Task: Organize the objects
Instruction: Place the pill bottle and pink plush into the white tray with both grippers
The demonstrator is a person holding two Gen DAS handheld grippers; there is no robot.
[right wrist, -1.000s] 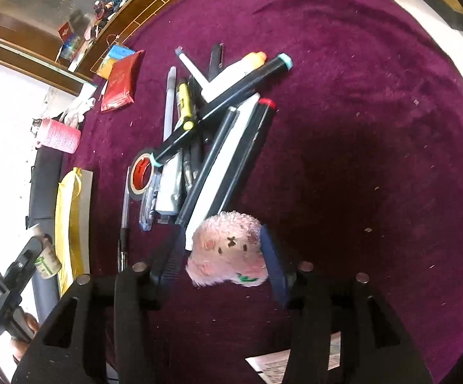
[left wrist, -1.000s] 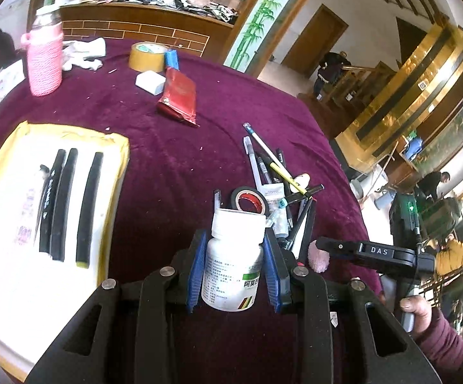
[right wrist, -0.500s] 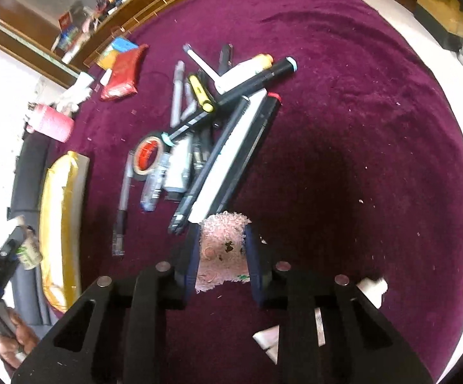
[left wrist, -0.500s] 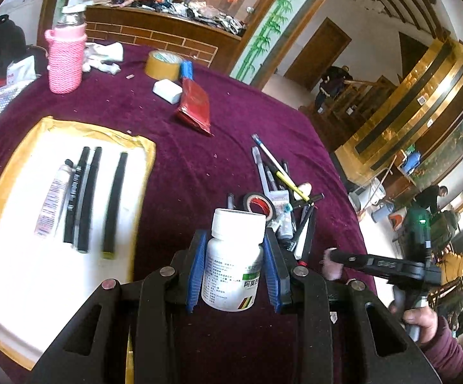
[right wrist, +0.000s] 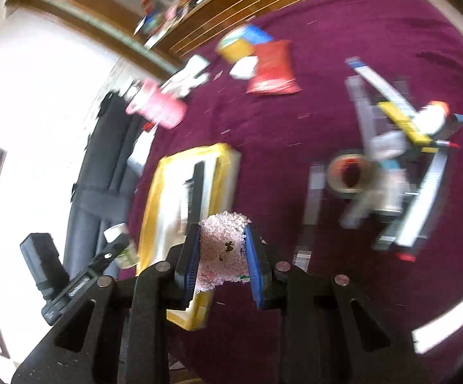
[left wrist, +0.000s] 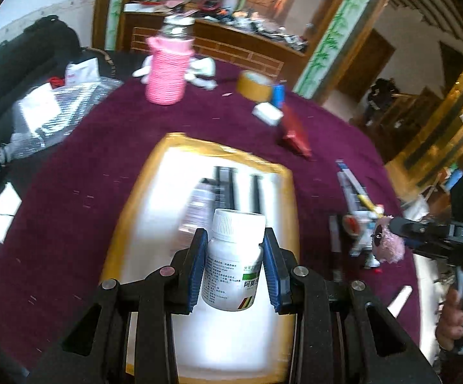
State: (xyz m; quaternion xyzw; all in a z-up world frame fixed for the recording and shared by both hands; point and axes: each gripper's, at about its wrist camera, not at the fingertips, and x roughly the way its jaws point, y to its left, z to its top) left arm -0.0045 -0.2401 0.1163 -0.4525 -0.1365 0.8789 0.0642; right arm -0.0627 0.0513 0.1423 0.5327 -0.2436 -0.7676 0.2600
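My left gripper (left wrist: pixel 234 268) is shut on a white pill bottle (left wrist: pixel 233 262) and holds it above the yellow-rimmed white tray (left wrist: pixel 154 172), where black pens (left wrist: pixel 228 188) lie. My right gripper (right wrist: pixel 221 256) is shut on a pink fluffy toy (right wrist: pixel 222 249), lifted off the purple tablecloth near the tray's (right wrist: pixel 154 198) right edge. The toy (left wrist: pixel 386 243) and right gripper also show in the left wrist view. The left gripper and bottle (right wrist: pixel 122 249) show at the left of the right wrist view.
A pile of pens and markers (right wrist: pixel 401 147) with a red tape roll (right wrist: pixel 350 176) lies right of the tray. A pink knitted bottle (left wrist: pixel 167 67), yellow tape roll (left wrist: pixel 255 86), white eraser (left wrist: pixel 266 113) and red packet (left wrist: pixel 294 134) stand farther back. A black chair (right wrist: pixel 103 166) is at the left.
Both grippers have swung left toward the tray. The left one now holds the bottle over the tray. The right one has lifted the pink toy away from the pen pile.
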